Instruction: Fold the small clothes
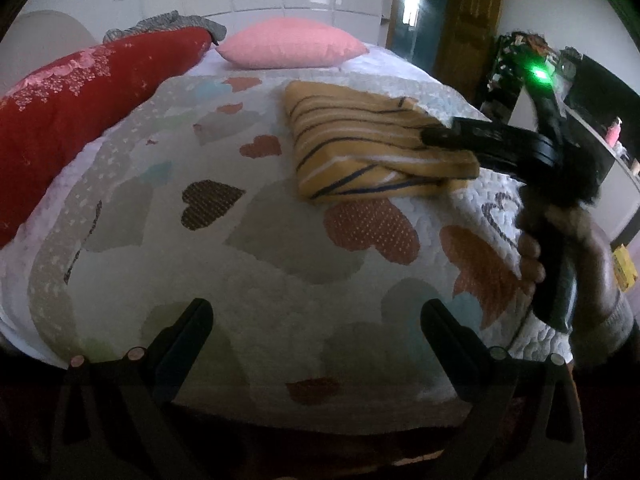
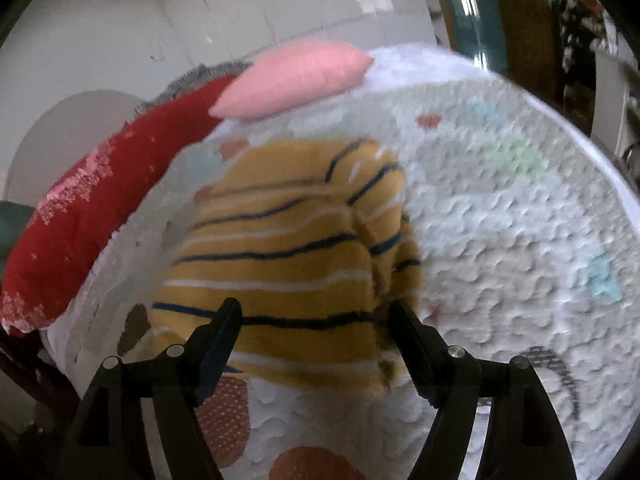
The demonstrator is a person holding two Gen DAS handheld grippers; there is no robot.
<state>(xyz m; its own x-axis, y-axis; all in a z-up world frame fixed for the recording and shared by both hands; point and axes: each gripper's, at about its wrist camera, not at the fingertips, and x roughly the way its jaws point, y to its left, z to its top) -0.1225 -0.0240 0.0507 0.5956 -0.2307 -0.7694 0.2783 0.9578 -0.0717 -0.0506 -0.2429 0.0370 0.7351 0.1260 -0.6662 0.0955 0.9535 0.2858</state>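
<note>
A folded yellow garment with navy and white stripes [image 1: 360, 144] lies on the heart-patterned quilt [image 1: 256, 240] at mid-right. In the right wrist view the garment [image 2: 288, 248] fills the centre. My right gripper [image 2: 314, 312] is open just above the garment's near edge, one finger on each side, holding nothing. In the left wrist view the right gripper [image 1: 432, 134] reaches over the garment's right side. My left gripper [image 1: 316, 312] is open and empty over the quilt's near part, well short of the garment.
A pink pillow [image 1: 292, 46] lies at the head of the bed. A red blanket [image 1: 80, 108] runs along the left side, with a grey cloth [image 1: 168, 24] on top. The bed's right edge [image 1: 560, 216] drops off beside furniture.
</note>
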